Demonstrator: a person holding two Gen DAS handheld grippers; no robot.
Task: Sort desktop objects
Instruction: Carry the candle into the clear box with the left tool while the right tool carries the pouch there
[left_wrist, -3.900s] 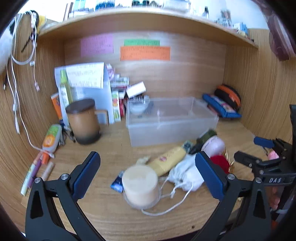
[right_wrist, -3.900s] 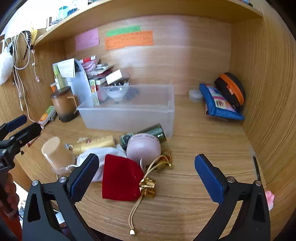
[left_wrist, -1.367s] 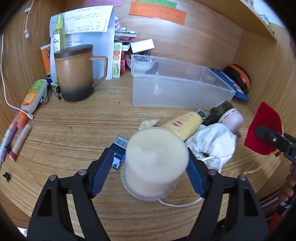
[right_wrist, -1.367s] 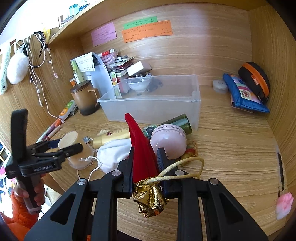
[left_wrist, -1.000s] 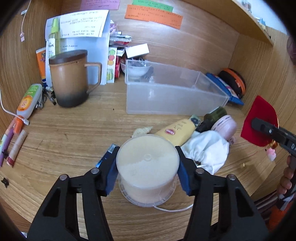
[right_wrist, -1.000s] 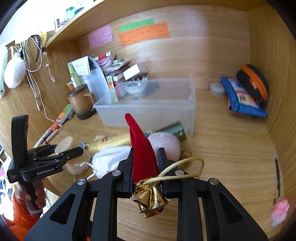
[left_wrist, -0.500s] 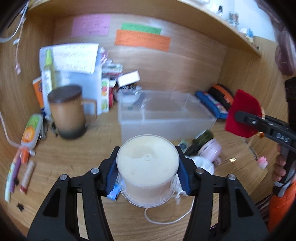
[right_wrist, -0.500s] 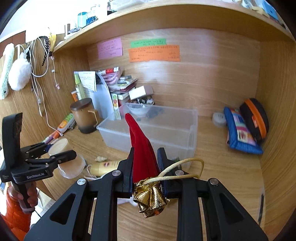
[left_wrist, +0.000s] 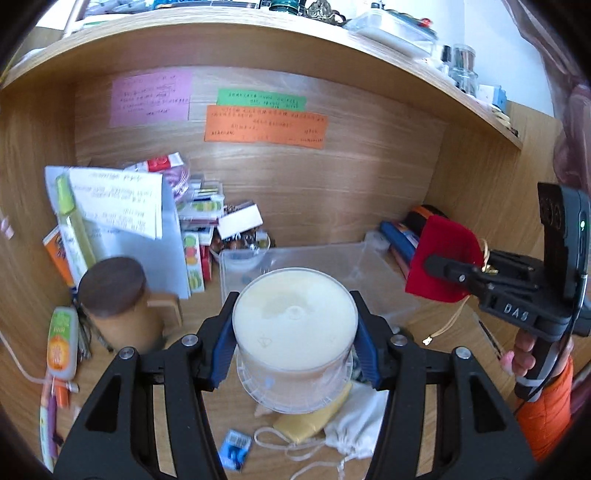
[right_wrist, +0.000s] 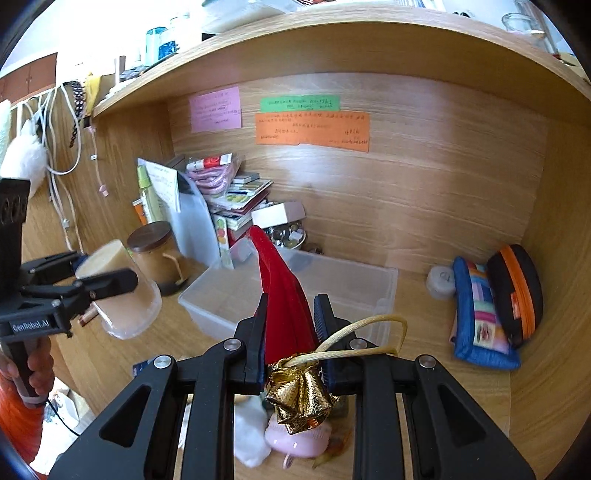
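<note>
Wooden desk and back wall with coloured notes are seen from the left wrist view. A cream tub is clamped between the blue pads of the left gripper and held in the air, in front of the clear plastic bin. Below the tub, a yellow tube and a white pouch lie on the desk. Left of the bin stands a brown mug.

Seen from the right wrist view, a red pouch with a gold bow is pinched by the closed right gripper, raised in front of the bin. A blue case lies right of the bin.
</note>
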